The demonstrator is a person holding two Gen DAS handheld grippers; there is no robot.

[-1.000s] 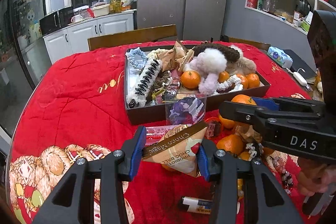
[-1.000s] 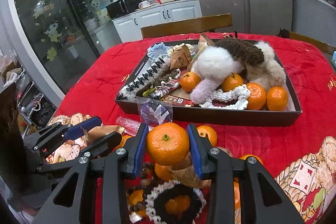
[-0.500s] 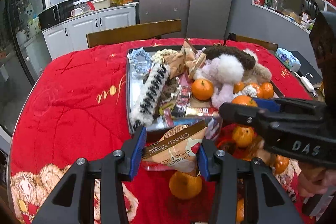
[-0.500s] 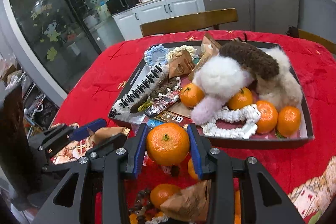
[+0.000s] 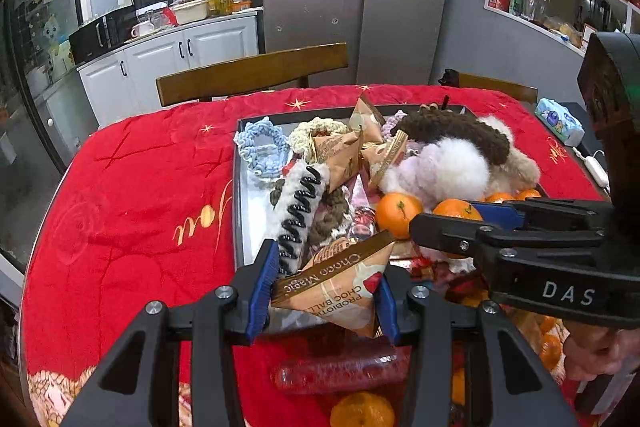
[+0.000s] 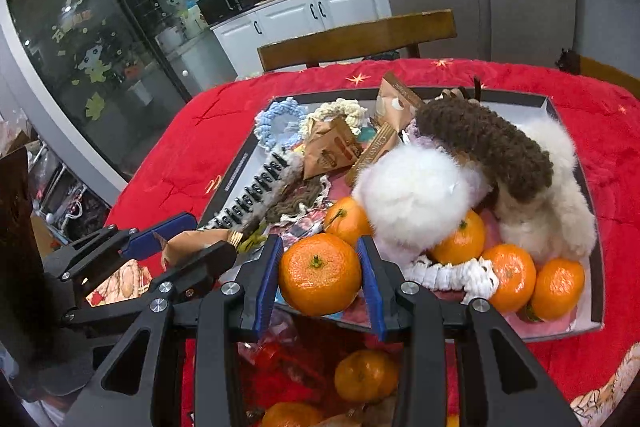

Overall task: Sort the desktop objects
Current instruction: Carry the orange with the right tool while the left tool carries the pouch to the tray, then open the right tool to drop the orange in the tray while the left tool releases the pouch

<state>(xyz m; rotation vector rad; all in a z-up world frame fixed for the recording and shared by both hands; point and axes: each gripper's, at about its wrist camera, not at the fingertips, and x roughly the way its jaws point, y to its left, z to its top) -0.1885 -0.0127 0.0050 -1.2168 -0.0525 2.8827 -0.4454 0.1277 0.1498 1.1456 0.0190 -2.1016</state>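
Note:
My left gripper (image 5: 322, 291) is shut on a brown Choco Magic snack packet (image 5: 336, 287), held above the near edge of the dark tray (image 5: 237, 195). My right gripper (image 6: 320, 281) is shut on a mandarin (image 6: 320, 274), held above the tray's near edge (image 6: 560, 331). The tray holds mandarins (image 6: 508, 277), fluffy hair clips (image 6: 416, 193), a black-toothed claw clip (image 5: 298, 211), scrunchies (image 5: 260, 147) and more snack packets (image 6: 330, 151). The right gripper shows in the left wrist view (image 5: 460, 223), and the left gripper shows in the right wrist view (image 6: 180, 239).
Loose mandarins (image 6: 366, 375) and a pink transparent tube (image 5: 340, 373) lie on the red tablecloth (image 5: 132, 195) in front of the tray. A wooden chair (image 5: 252, 73) stands behind the table. A tissue pack (image 5: 560, 121) and a white cable lie at the far right.
Both grippers have risen and moved forward with their loads, from above the loose pile on the cloth to above the tray's near edge.

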